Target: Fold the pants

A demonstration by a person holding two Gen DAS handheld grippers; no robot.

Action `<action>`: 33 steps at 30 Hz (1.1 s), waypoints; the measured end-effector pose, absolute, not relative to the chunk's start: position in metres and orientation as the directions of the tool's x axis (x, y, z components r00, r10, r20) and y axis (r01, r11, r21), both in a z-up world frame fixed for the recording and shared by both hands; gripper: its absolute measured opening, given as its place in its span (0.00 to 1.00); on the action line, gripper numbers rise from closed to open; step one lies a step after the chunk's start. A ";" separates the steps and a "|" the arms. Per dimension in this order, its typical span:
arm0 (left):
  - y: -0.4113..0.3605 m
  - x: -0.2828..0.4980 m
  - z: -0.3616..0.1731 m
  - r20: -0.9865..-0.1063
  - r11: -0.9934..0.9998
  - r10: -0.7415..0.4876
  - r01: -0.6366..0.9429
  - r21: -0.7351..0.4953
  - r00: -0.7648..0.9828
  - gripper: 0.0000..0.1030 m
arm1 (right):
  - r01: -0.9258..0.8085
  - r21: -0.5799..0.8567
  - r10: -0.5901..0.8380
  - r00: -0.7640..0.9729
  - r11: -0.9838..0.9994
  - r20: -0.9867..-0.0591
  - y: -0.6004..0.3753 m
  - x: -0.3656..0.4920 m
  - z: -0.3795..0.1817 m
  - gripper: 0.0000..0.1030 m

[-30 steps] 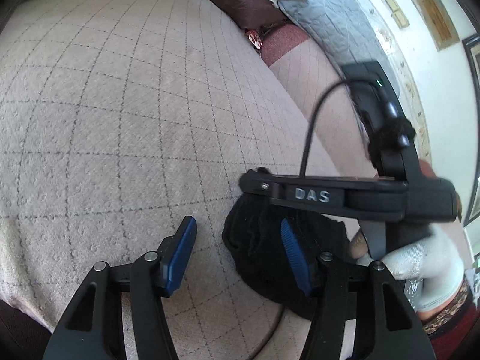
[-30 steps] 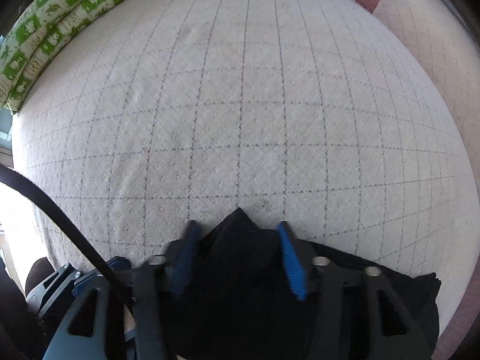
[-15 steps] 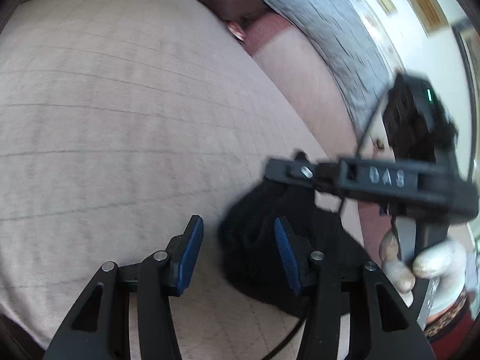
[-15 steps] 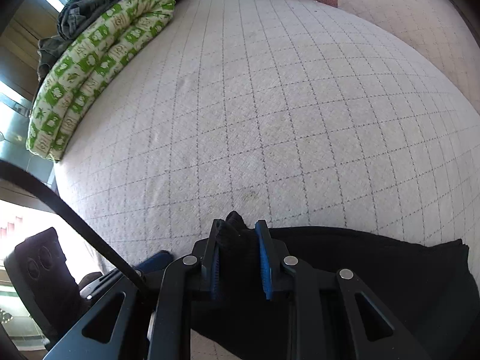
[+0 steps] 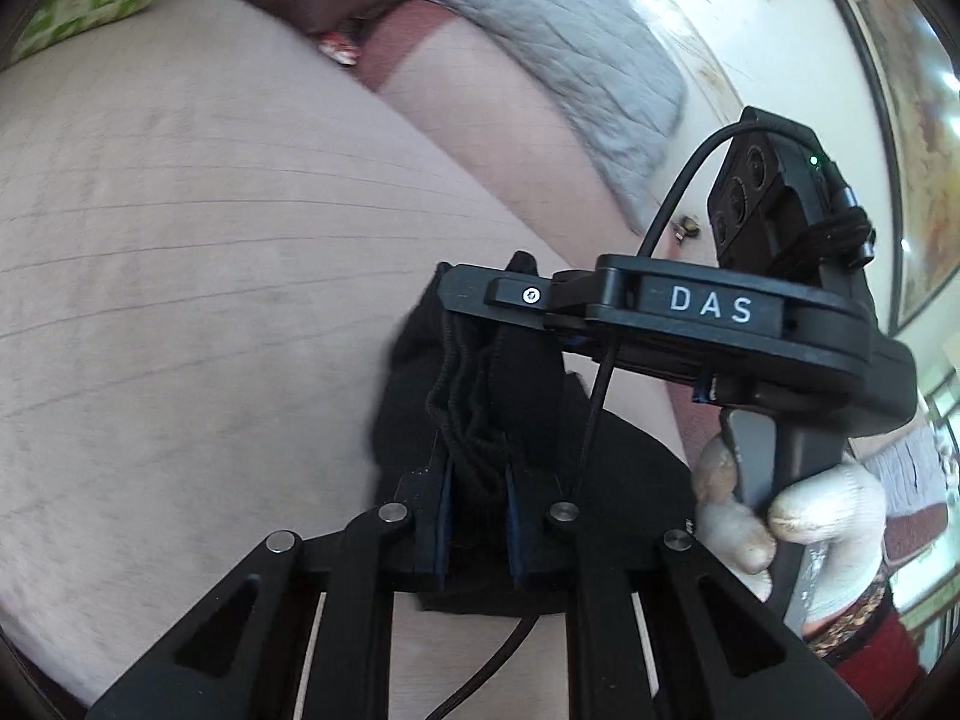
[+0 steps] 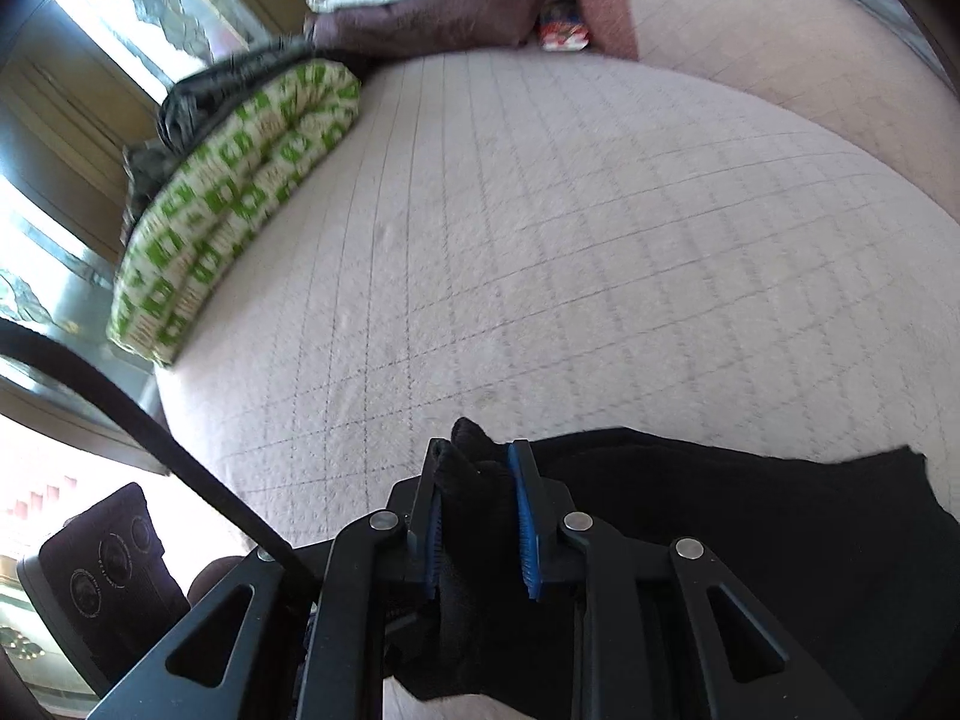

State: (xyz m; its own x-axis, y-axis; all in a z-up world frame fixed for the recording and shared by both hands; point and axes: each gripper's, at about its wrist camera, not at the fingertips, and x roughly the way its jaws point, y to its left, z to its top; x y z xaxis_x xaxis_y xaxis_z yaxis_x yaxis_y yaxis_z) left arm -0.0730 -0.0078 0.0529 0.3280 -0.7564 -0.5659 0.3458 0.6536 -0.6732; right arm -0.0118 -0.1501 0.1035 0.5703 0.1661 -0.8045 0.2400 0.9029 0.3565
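Black pants (image 5: 630,468) lie bunched at the near edge of a beige quilted bed (image 5: 210,210). My left gripper (image 5: 477,474) has a ribbed fold of the black fabric between its blue pads, which press on it as the jaws are closing. In the right wrist view my right gripper (image 6: 477,480) is shut on another bunched corner of the pants (image 6: 720,516), which spread out to the right over the bed (image 6: 570,240). Both held parts are lifted slightly. A white-gloved hand (image 5: 810,510) holds the right gripper's handle, close beside the left one.
A green-and-white patterned pillow (image 6: 228,210) lies along the bed's far left side with dark bedding behind it. A grey quilt (image 5: 540,18) and a red packet (image 6: 561,30) sit at the far end. A black cable (image 6: 150,420) crosses the lower left.
My left gripper moved over the pants' edge and its jaws came together on the fabric. The right gripper tightened on its corner. Both rose and tilted, lifting the cloth.
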 end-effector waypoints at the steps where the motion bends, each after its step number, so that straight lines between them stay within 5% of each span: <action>1: -0.020 -0.074 0.056 -0.570 0.653 -0.758 0.360 -0.667 0.317 0.13 | 0.249 0.363 0.161 0.582 0.898 -0.797 -0.157 -0.020 0.105 0.21; 12: -0.181 -0.101 0.035 -0.701 0.654 -0.697 0.537 -0.533 0.153 0.13 | 0.515 0.393 -0.006 0.612 0.762 -0.790 -0.285 -0.154 0.057 0.21; 15: -0.201 -0.110 0.037 -0.717 0.634 -0.689 0.565 -0.528 0.104 0.25 | 0.565 0.381 -0.050 0.602 0.732 -0.797 -0.305 -0.179 0.039 0.26; 19: -0.179 -0.127 0.062 -0.679 0.573 -0.731 0.602 -0.556 0.069 0.47 | 0.633 0.417 -0.133 0.637 0.652 -0.759 -0.328 -0.216 0.044 0.42; 22: -0.147 -0.140 0.085 -0.643 0.563 -0.758 0.606 -0.562 0.107 0.57 | 0.649 0.416 -0.204 0.662 0.637 -0.721 -0.329 -0.240 0.062 0.43; 29: -0.062 -0.146 0.085 -0.640 0.660 -0.729 0.498 -0.563 0.241 0.60 | 0.439 0.578 0.011 0.790 0.688 -0.613 -0.267 -0.226 0.077 0.43; 33: -0.039 -0.144 0.078 -0.644 0.680 -0.721 0.439 -0.587 0.257 0.60 | 0.590 0.354 -0.152 0.640 0.726 -0.753 -0.244 -0.196 0.059 0.43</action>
State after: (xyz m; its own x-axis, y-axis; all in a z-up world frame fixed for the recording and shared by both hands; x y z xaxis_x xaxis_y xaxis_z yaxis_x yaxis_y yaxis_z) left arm -0.1438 -0.0392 0.0778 0.2566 -0.7211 -0.6436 0.4394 0.6801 -0.5868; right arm -0.1958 -0.2435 0.0589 0.6397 -0.1524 -0.7534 0.5897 0.7260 0.3538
